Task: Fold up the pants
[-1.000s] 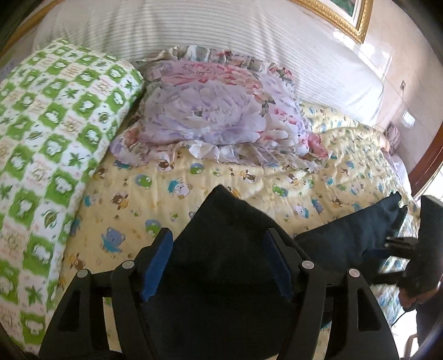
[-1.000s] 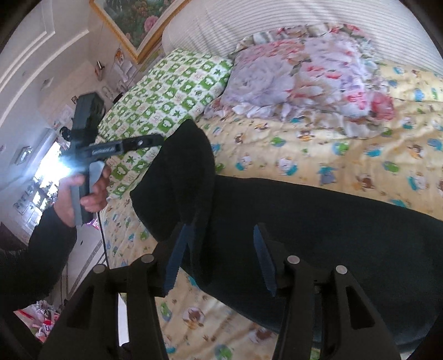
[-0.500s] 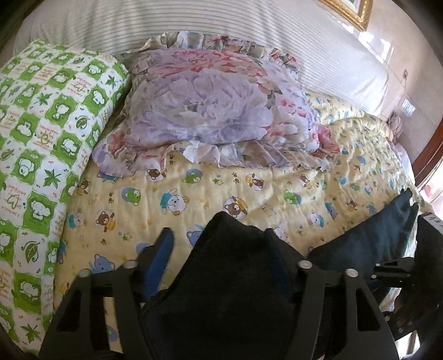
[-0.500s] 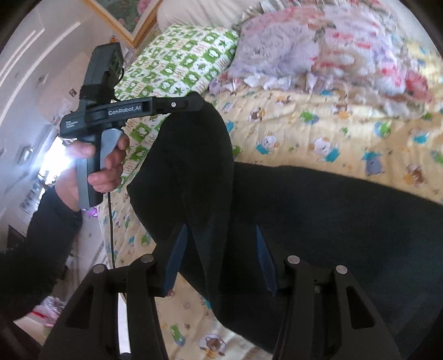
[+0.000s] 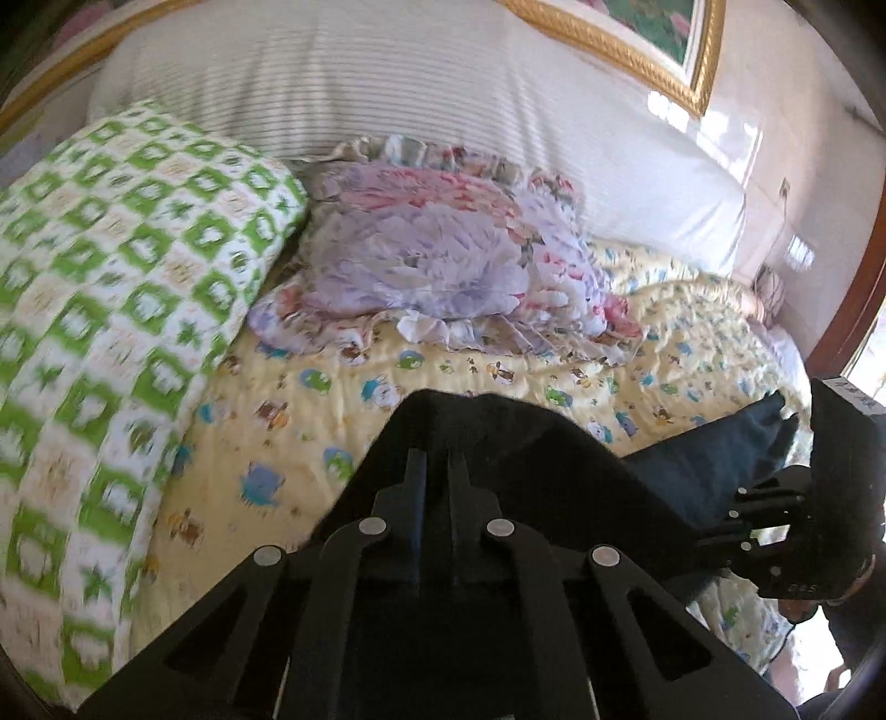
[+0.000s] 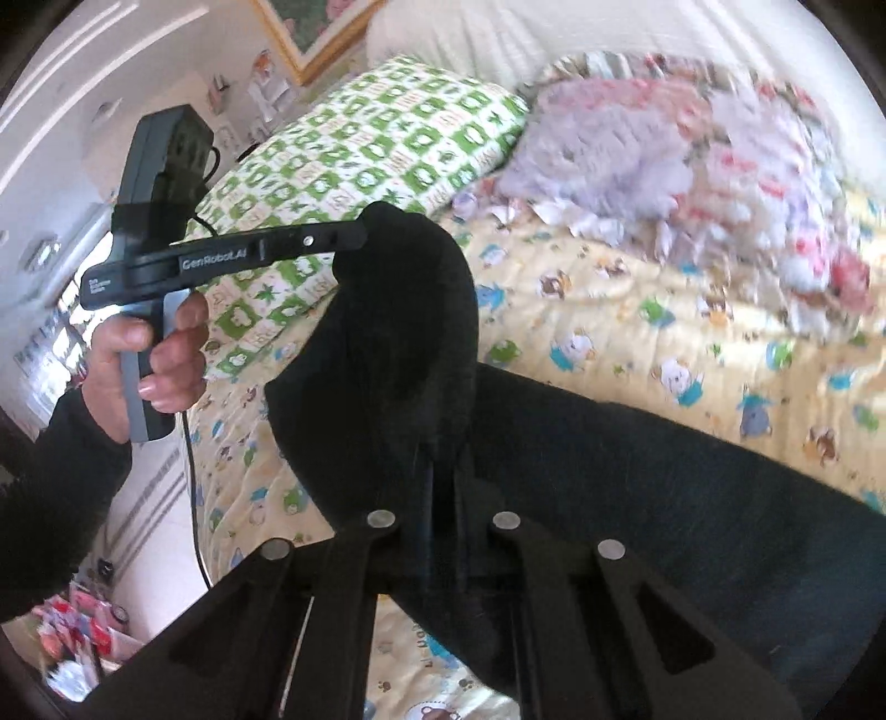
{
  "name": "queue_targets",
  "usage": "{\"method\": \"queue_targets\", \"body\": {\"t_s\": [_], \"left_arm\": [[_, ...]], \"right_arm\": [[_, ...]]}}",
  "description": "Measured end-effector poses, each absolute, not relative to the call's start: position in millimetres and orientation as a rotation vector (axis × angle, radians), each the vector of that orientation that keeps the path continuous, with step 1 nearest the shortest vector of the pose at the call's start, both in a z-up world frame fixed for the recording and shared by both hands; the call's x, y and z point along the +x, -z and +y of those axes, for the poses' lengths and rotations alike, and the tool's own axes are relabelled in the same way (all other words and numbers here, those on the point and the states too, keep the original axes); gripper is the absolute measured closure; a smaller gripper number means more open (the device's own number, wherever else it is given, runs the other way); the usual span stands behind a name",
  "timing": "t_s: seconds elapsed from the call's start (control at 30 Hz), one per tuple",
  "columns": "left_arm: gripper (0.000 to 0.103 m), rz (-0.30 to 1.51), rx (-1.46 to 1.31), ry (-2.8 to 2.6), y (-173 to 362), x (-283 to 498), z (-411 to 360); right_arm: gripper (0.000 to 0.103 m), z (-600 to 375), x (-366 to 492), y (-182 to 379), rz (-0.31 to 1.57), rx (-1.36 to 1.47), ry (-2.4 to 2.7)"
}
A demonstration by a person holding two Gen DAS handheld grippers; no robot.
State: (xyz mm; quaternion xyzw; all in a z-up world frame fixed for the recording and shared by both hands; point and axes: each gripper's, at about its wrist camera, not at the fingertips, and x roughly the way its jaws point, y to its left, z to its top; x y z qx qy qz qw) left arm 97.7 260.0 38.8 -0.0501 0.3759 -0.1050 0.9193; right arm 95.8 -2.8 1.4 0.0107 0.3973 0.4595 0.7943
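Dark pants (image 5: 526, 443) lie across a yellow cartoon-print quilt (image 5: 498, 376). My left gripper (image 5: 437, 465) is low in its own view, jaws closing tight on a raised fold of the cloth. In the right wrist view the left gripper (image 6: 360, 238), held by a hand (image 6: 160, 354), lifts a corner of the pants (image 6: 637, 498) off the bed. My right gripper (image 6: 441, 465) has its jaws closing on the edge of the same garment. From the left wrist view the right gripper (image 5: 731, 515) pinches the far dark end at the bed's right side.
A green checked pillow (image 5: 111, 277) and a floral frilled pillow (image 5: 443, 260) lie against the white padded headboard (image 5: 387, 83). A gilt picture frame (image 5: 637, 50) hangs above. The bed's left edge drops to a floor with clutter (image 6: 83, 626).
Both pairs of jaws have gone from wide apart to closed on the dark fabric. The left gripper has risen with its corner of the pants.
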Motion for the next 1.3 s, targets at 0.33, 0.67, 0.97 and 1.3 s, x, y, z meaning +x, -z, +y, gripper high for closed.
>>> {"method": "queue_targets", "body": {"t_s": [0.33,0.67,0.97,1.3], "left_arm": [[0.098,0.764,-0.283,0.146,-3.3,35.7,299.6],[0.099,0.821,-0.439,0.090,48.2,4.5,320.1],[0.099,0.764,-0.543,0.072,39.7,-11.8,331.3],[0.086,0.720,-0.601,0.079,20.9,-16.8,333.1]], "right_arm": [[0.097,27.2,62.9,8.6,0.811,-0.133,-1.059],[0.097,34.3,55.9,31.6,0.875,-0.151,-1.088],[0.096,37.5,54.0,35.4,0.888,-0.158,-1.109],[0.091,36.9,45.4,34.5,0.897,-0.195,-1.148]]}}
